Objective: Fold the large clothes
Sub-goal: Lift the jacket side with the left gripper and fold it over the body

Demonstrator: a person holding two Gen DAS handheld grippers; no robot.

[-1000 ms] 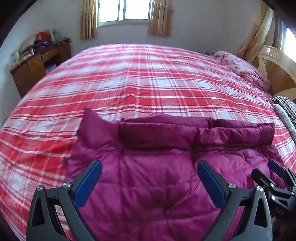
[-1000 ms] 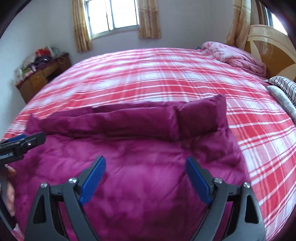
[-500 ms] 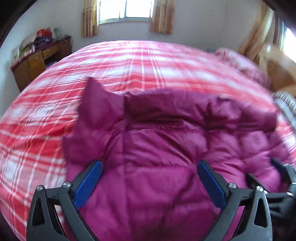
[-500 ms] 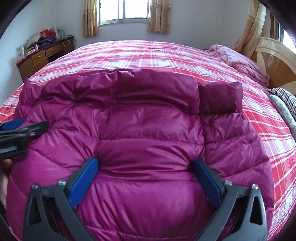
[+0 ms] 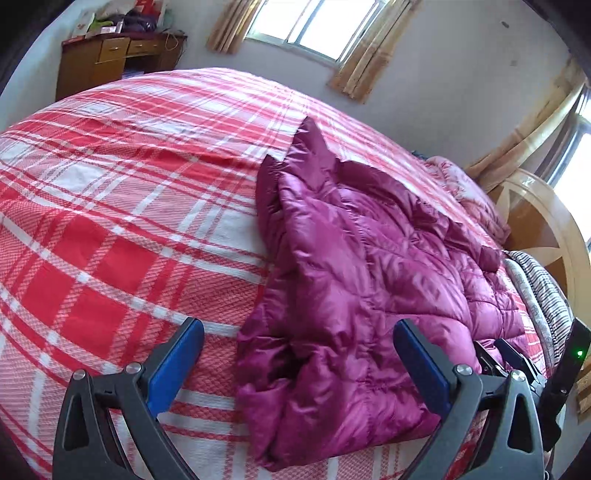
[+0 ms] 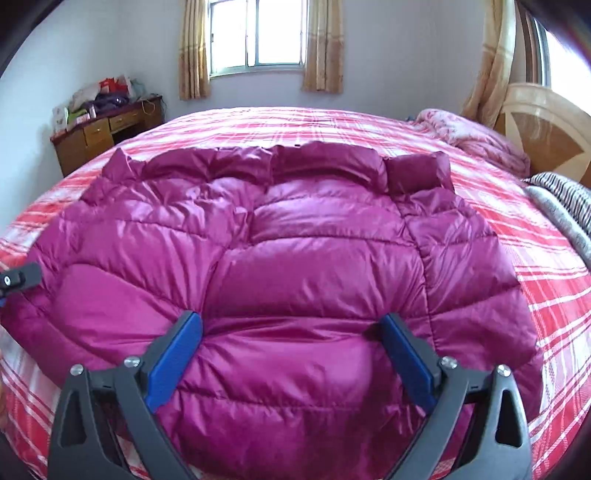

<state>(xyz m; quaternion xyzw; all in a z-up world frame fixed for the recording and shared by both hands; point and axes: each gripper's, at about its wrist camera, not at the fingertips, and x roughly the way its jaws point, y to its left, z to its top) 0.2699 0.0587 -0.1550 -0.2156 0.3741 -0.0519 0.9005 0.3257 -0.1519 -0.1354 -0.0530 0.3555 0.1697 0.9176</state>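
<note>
Red-checked bed fills the room, and the jacket lies flat across its near half, collar end toward the window. Your right gripper stands wide, pads dented into the puffy near edge of the jacket without clamping it. Your left gripper is just as wide, hovering over the jacket's near left corner with nothing pinched. You look to be between folds, lining up a fresh grab. Next, you need both grippers to close on the near edge, then carry it toward the collar together.
</note>
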